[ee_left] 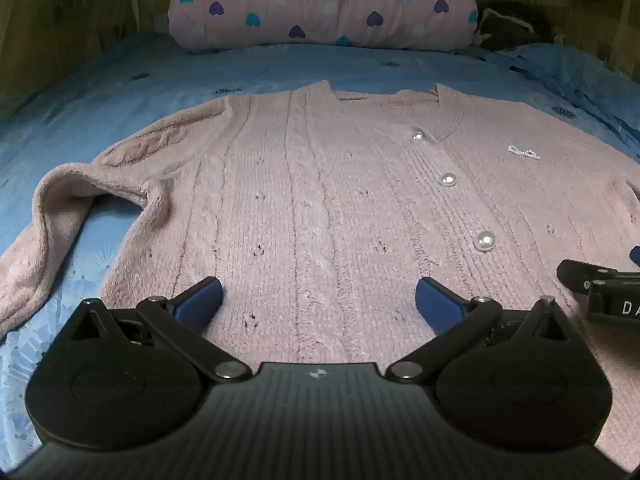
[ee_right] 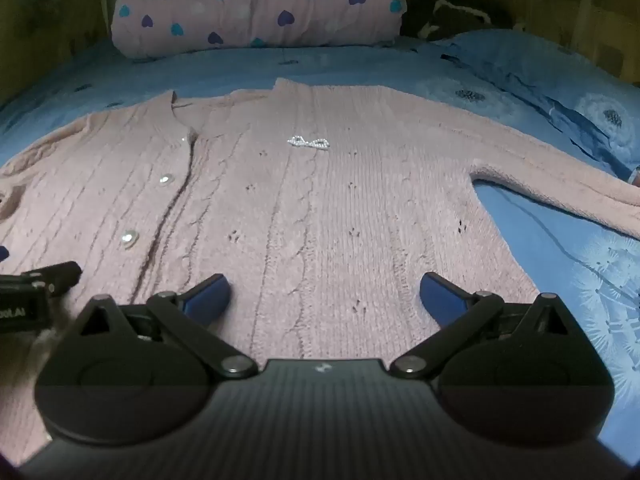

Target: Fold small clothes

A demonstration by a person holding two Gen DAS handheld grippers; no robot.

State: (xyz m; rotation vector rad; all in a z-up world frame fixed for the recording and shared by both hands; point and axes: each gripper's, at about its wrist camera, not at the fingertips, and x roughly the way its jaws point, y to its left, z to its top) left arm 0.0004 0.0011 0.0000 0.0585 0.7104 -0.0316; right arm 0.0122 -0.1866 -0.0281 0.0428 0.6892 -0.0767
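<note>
A pink knit cardigan (ee_left: 320, 184) with pearl buttons (ee_left: 485, 241) and a small silver bow (ee_right: 309, 142) lies flat, front up, on a blue bedsheet (ee_left: 120, 80). Its left sleeve (ee_left: 48, 216) is bunched and curls toward me; its right sleeve (ee_right: 560, 188) stretches out to the right. My left gripper (ee_left: 319, 300) is open and empty over the lower left half of the cardigan (ee_right: 320, 208). My right gripper (ee_right: 325, 298) is open and empty over the lower right half. Each gripper's edge shows in the other's view.
A pink pillow with coloured hearts (ee_left: 320, 4) lies at the head of the bed, also in the right wrist view (ee_right: 256, 8). A dark bundle (ee_right: 452, 16) sits beside it. Wooden walls (ee_left: 60, 20) close in both sides. The blue sheet (ee_right: 560, 280) lies bare to the right.
</note>
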